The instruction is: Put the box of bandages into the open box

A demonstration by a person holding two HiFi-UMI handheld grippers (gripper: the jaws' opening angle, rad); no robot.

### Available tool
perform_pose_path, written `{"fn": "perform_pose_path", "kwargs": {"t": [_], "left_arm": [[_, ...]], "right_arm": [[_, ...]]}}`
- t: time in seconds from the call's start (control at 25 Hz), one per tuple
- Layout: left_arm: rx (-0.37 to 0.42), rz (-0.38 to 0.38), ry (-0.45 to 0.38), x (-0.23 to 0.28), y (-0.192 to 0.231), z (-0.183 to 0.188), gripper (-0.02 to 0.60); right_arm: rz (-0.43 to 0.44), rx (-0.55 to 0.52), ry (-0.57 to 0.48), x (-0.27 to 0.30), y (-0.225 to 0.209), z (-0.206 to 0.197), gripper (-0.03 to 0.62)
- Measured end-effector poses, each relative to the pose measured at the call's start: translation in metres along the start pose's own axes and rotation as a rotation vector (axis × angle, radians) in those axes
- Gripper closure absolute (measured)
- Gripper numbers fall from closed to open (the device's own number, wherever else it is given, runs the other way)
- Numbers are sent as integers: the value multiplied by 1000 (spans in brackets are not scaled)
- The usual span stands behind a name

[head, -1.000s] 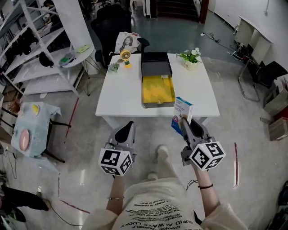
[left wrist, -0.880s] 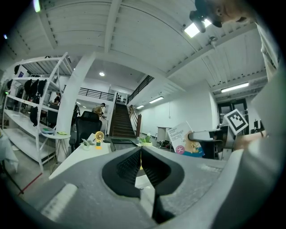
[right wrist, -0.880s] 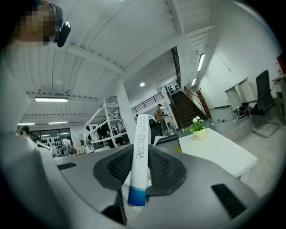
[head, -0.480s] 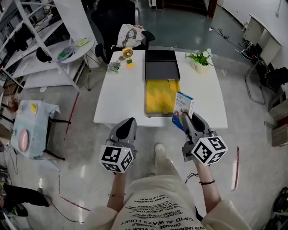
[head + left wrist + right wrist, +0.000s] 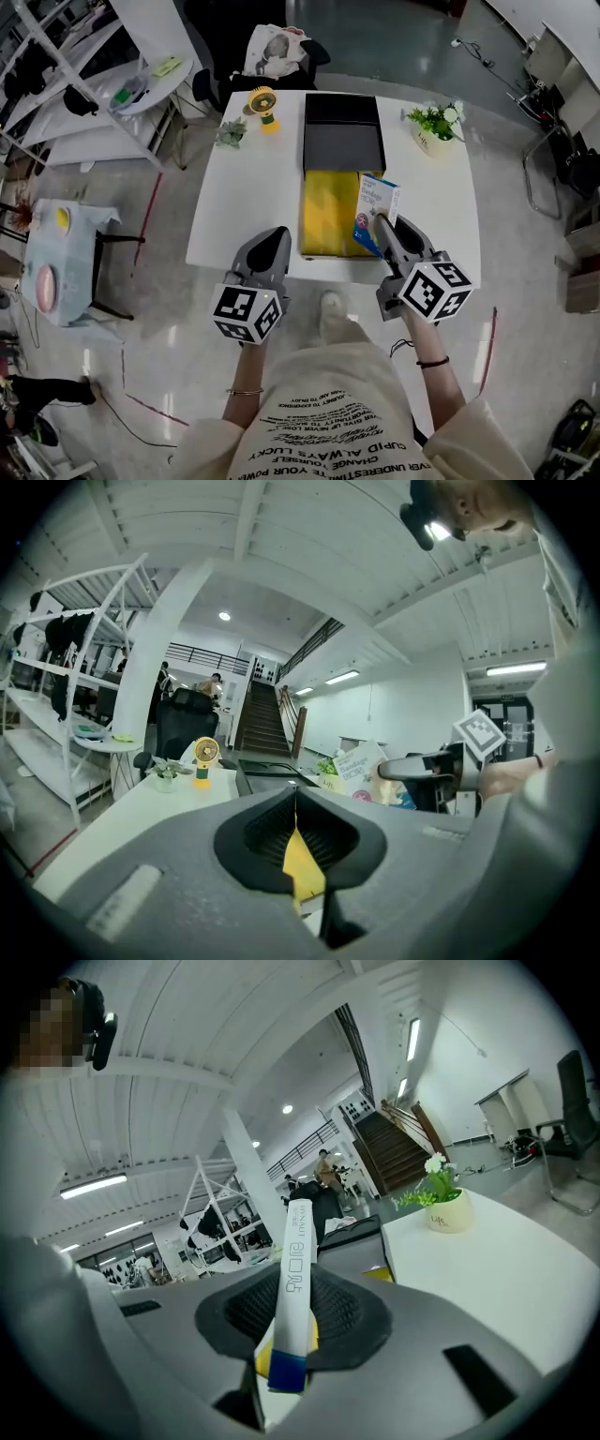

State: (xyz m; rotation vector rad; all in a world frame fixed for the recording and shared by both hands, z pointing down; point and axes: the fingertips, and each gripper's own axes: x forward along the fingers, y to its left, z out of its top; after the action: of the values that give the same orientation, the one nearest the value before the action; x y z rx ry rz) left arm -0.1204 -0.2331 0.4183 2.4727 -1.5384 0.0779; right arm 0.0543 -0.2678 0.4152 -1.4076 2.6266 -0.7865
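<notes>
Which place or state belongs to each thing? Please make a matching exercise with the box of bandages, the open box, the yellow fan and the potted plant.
Things:
1. box of bandages
2. open box
3. yellow fan
4. potted plant

Places or states:
A. far right corner of the table
B. middle of the table, yellow inside
C. clamped in the right gripper
D. far left part of the table

Pairs: 1-C, 2-B, 3-D, 4-A
</notes>
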Motion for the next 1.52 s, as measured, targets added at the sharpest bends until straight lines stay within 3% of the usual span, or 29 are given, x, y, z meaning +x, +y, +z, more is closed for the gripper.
{"fn": "perform_pose_path", "kwargs": {"t": [0.8,1.2,1.52], "left_arm": [[-104,45,123,97,43,-35,558],[-150,55,177,106,53,-51,558],[-154,-5,245,120,50,-62,558]], "right_arm": [[128,156,321,106,-21,-52,505],[113,277,442,121,-28,-80,505],[55,434,487,128,-42,-88,505]]}}
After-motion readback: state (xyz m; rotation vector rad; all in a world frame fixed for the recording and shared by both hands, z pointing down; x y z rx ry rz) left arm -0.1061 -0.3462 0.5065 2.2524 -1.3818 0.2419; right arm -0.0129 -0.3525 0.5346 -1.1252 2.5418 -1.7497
